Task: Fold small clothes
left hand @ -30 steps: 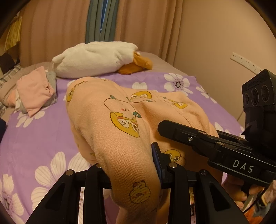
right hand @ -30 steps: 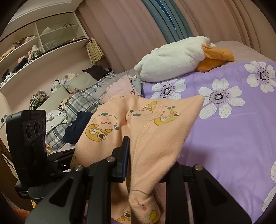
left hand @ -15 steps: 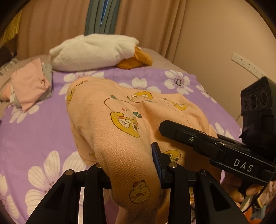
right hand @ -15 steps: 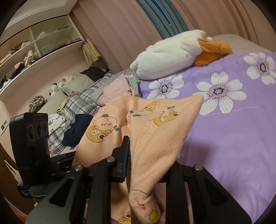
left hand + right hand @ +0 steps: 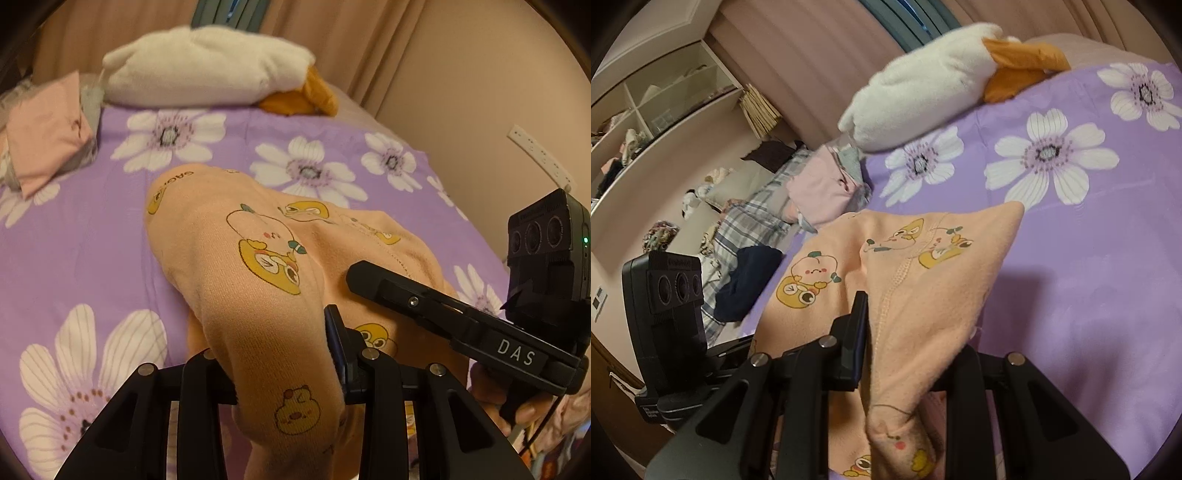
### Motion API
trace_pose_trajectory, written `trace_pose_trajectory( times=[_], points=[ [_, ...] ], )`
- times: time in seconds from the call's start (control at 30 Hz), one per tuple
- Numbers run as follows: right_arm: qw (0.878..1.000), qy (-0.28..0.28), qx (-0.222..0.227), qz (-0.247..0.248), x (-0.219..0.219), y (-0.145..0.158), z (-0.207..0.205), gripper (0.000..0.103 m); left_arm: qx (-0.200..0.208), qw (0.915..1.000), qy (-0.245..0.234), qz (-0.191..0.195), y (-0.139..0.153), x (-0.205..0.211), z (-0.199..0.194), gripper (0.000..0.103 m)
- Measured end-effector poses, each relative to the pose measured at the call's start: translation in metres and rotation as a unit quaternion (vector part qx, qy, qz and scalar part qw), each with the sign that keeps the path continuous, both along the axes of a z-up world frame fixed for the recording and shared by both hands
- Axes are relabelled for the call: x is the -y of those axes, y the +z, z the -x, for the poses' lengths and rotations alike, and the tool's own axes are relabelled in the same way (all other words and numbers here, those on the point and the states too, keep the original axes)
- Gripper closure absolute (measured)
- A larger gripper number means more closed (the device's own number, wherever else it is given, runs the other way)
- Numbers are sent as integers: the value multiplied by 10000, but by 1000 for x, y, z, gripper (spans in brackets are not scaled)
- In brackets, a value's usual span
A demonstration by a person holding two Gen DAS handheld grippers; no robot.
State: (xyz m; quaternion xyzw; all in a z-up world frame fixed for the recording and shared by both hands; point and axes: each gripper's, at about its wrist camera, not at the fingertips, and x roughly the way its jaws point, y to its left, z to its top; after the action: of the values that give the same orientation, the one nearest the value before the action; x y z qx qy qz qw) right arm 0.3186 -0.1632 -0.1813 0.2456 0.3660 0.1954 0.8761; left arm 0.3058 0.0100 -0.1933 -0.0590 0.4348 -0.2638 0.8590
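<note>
A small peach garment (image 5: 258, 258) printed with yellow cartoon ducks stretches forward over the purple flowered bedspread (image 5: 74, 240). My left gripper (image 5: 273, 365) is shut on a bunched fold of its near edge. My right gripper (image 5: 905, 354) is shut on another bunched part of the same garment (image 5: 923, 288), whose far corner points right across the bed. In the left wrist view the right gripper's black body (image 5: 480, 332) lies over the garment's right side, with a hand (image 5: 491, 391) below it. The left gripper's camera block (image 5: 668, 288) shows at the left of the right wrist view.
A white plush goose with an orange beak (image 5: 207, 70) lies at the head of the bed (image 5: 945, 74). Folded pink and grey clothes (image 5: 44, 129) sit at the left (image 5: 827, 184). Checked bedding, dark cloth (image 5: 746, 280) and wall shelves (image 5: 665, 96) lie beyond. A wall (image 5: 498, 92) bounds the right.
Both grippers have sunk toward the bed with the garment still held. The garment's far end now lies lower on the bedspread, and the goose and folded pile look closer.
</note>
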Motion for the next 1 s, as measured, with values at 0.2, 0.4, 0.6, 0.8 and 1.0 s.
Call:
trace_pose_trajectory(
  times=[0.2,0.4,0.6,0.8,1.0],
  points=[
    [9939,37,-1089,184,-7,-62,-30,80,-1320,9908,233,173,-63,-16,-36,59],
    [9907,-117,-1353,-79,11,-80,-32,67,-1669,9808,385,934,-70,-43,-35,57],
    [9954,-388,-828,268,24,-37,-16,78,-861,9815,1610,574,-18,-79,-6,57],
    [9993,-364,-37,-80,26,-1,-6,82,215,9882,1365,655,16,-77,10,57],
    [9858,-312,-1187,1145,-5,-61,-42,93,-1153,9862,1162,232,-73,-58,-43,50]
  ],
)
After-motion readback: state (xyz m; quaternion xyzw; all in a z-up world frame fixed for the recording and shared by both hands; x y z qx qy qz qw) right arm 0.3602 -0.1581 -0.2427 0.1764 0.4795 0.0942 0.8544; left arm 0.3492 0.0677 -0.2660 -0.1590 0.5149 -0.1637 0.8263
